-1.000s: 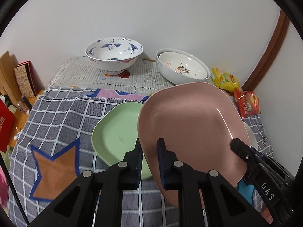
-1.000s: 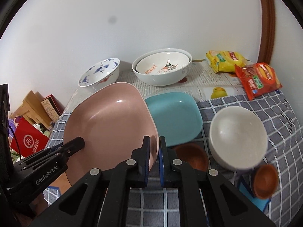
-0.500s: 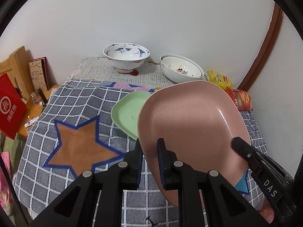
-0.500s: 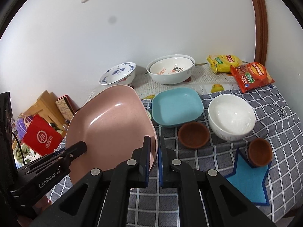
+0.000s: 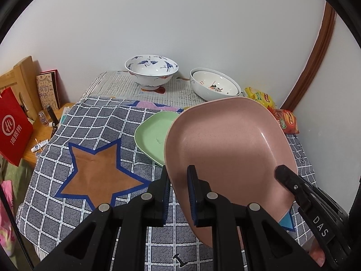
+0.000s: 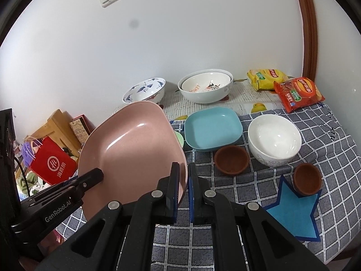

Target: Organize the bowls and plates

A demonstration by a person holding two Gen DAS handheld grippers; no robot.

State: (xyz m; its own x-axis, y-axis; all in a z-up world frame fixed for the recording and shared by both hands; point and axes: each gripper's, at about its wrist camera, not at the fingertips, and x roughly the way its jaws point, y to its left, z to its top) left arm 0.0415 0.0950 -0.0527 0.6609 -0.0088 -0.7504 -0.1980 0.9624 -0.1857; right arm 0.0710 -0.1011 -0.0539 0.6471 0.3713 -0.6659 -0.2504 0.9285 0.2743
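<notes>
Pink plate (image 5: 227, 140) higher, green plate (image 5: 153, 135) half-hidden

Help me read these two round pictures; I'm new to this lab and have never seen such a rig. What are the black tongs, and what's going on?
No robot: a person holds two hand grippers, each with a wide-angle camera looking along its fingers. One picture per gripper. The left gripper and right gripper both clamp opposite edges of the pink plate, held tilted above the checked cloth. On the table lie a green plate, blue plate, white bowl, two small brown bowls, patterned bowls and snack bags.
</notes>
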